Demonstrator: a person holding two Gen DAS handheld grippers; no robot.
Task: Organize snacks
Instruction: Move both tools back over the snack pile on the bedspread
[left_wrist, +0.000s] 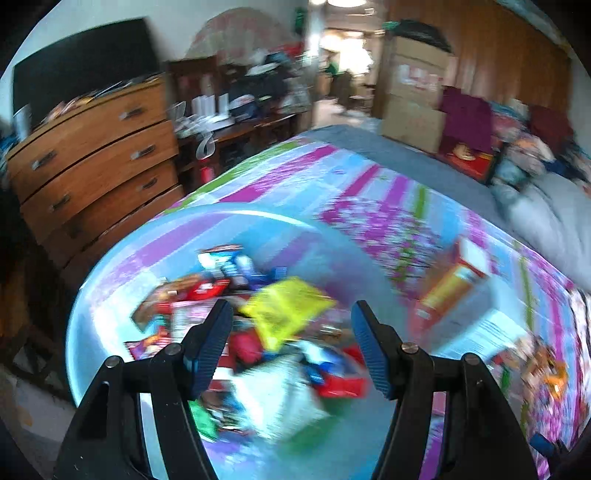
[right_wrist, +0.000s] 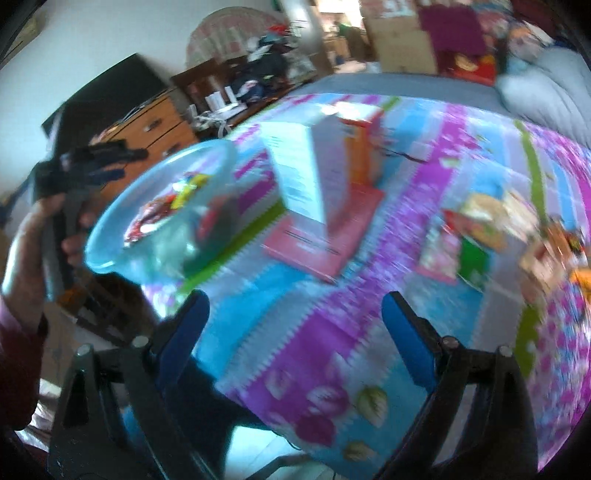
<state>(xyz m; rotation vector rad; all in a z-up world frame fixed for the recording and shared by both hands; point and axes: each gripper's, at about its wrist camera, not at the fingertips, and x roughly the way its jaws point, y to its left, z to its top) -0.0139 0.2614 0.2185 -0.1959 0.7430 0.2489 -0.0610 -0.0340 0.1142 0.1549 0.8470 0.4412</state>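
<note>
Below my left gripper (left_wrist: 291, 326) sat a clear, blue-rimmed bowl (left_wrist: 110, 280) heaped with blurred snack packets (left_wrist: 258, 332), a yellow one (left_wrist: 288, 306) on top. Ahead of my right gripper (right_wrist: 293, 325), boxes (right_wrist: 317, 177) stood upright; loose packets (right_wrist: 476, 232) lay flat further right.

Black-framed tongs (left_wrist: 291, 325) carry blue ribbed pads (left_wrist: 369, 350) and silver pivot screws; a dark red sleeve (right_wrist: 16, 332) shows.

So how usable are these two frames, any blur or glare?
Left wrist view: heavy motion blur smears the snack packets in the light-blue plastic bowl; the doorway is blown out. Right wrist view: blurred too, boxes' print unreadable; both show fisheye bending.
</note>
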